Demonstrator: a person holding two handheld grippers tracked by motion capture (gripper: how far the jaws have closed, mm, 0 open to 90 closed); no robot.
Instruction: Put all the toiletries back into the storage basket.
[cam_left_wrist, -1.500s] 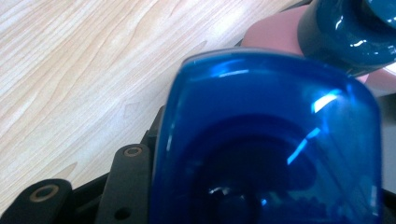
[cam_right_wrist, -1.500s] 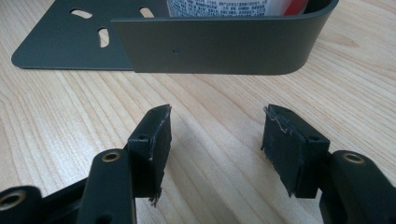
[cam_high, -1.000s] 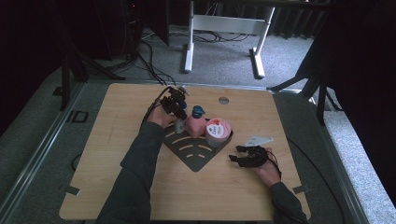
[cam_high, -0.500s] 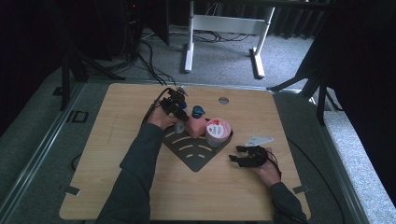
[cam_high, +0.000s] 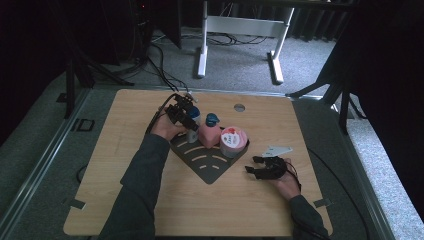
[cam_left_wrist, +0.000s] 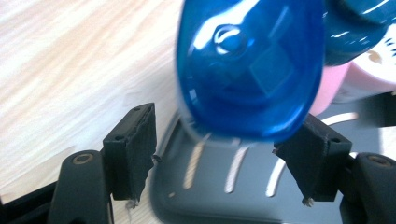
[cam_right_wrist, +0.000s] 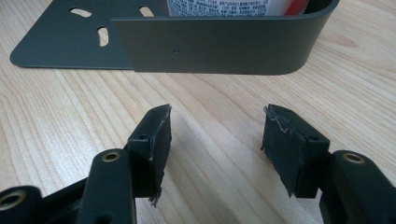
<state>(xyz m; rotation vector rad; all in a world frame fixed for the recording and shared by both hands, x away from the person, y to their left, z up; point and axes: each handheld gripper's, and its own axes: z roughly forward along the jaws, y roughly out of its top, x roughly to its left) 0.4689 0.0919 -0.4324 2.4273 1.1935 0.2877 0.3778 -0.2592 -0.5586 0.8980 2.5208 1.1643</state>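
A small bottle with a glossy blue cap (cam_high: 194, 111) (cam_left_wrist: 250, 70) stands at the far left corner of a dark grey slotted tray (cam_high: 207, 167) (cam_left_wrist: 219, 205). My left gripper (cam_high: 190, 120) (cam_left_wrist: 224, 154) reaches over it from the left. Its jaws have just been opening and now stand either side of the cap, open. Beside it on the tray are a pink bottle with a teal cap (cam_high: 210, 132) and a round pink-and-white tub (cam_high: 233, 141). My right gripper (cam_high: 259, 169) (cam_right_wrist: 215, 140) rests on the table right of the tray, open with nothing between its pads, facing the tray's upright wall (cam_right_wrist: 219, 44).
The wooden table (cam_high: 125, 165) has a small round hole (cam_high: 239, 107) near its far edge. A pale three-cornered plate (cam_high: 278, 149) sits just behind my right gripper. Beyond the table, cables and a white stand's feet (cam_high: 202, 65) lie on the grey floor.
My left hand has shifted only slightly at the blue-capped bottle. The right gripper has stayed where it was.
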